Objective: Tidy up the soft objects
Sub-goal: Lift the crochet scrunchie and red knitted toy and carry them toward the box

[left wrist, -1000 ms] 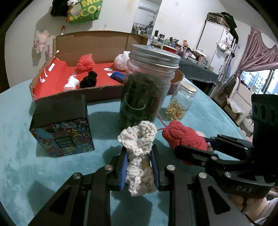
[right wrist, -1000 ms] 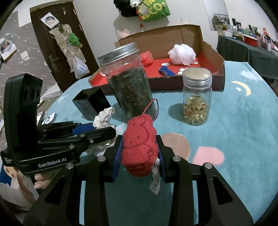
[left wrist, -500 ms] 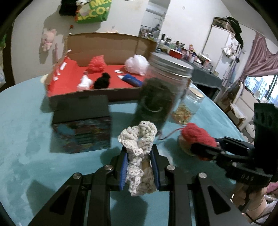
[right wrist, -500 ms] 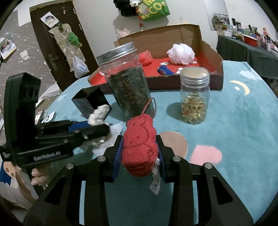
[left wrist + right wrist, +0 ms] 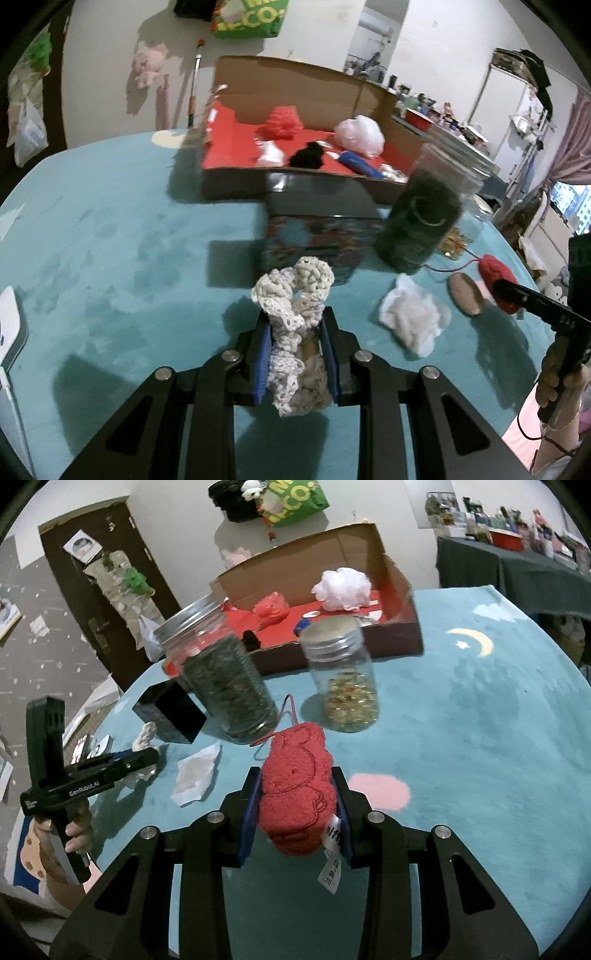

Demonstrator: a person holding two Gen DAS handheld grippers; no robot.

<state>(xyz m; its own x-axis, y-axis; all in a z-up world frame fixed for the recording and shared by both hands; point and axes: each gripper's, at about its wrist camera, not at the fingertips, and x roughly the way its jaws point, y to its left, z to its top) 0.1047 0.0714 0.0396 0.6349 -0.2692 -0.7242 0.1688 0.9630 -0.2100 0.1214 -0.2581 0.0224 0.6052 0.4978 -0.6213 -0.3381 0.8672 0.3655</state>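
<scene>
Cream crocheted scrunchie [image 5: 295, 332] upright, pinched between fingers [image 5: 261, 360], red terry plush [image 5: 297, 790] likewise clamped above teal cloth

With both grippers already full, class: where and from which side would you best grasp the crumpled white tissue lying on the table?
Pinch the crumpled white tissue across its raised middle, coming from above. It lies low and loose on the teal tablecloth, so a side approach would probably just push it along.

Left gripper [image 5: 297, 356] and right gripper [image 5: 297, 814]: black angular arms, silver screws, blue finger pads [image 5: 263, 363]. White "GenRobot.AI" lettering at 9 o'clock. Bare-skinned hand [image 5: 75, 836] gripped black handle.
</scene>
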